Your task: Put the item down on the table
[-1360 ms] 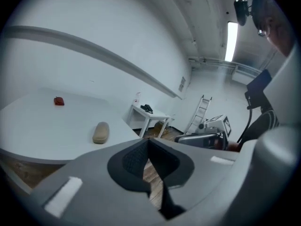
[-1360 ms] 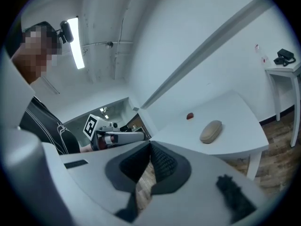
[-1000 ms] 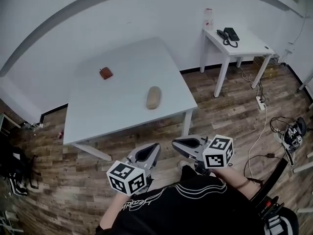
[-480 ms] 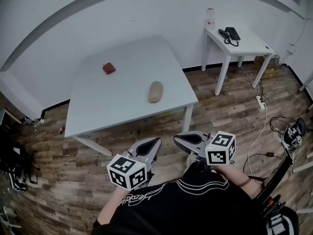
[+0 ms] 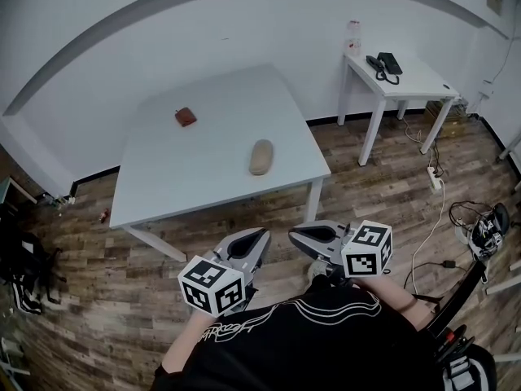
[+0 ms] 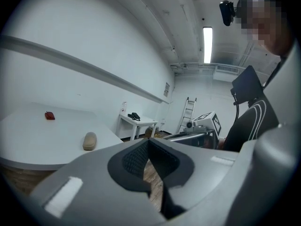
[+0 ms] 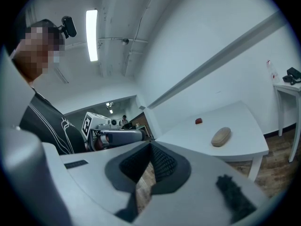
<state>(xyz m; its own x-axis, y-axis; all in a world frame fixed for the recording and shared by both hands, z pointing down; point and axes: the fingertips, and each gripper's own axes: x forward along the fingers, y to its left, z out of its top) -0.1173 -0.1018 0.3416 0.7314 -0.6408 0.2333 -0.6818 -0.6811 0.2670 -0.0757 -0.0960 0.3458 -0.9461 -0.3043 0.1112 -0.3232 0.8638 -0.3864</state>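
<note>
A tan oblong item (image 5: 260, 156) lies on the white table (image 5: 163, 186), towards its right side. A small red-brown item (image 5: 186, 116) lies further back on the left. Both grippers hang over the wooden floor, short of the table's near edge and close to the person's body. My left gripper (image 5: 260, 236) is shut with nothing in it, and its pads meet at the tip (image 6: 148, 140). My right gripper (image 5: 293, 235) is also shut and empty (image 7: 150, 145). The tan item (image 6: 89, 141) (image 7: 221, 136) lies well beyond both sets of jaws.
A small white side table (image 5: 415, 80) at the back right carries a black phone (image 5: 383, 62) and a bottle (image 5: 352, 35). A power strip and cables (image 5: 434, 173) lie on the floor at the right. Black bags (image 5: 20, 259) sit at the left. A ladder (image 6: 187, 114) stands far off.
The head view has shifted slightly, so the table sits a touch further right and up. Both grippers stay shut and empty, almost in the same place.
</note>
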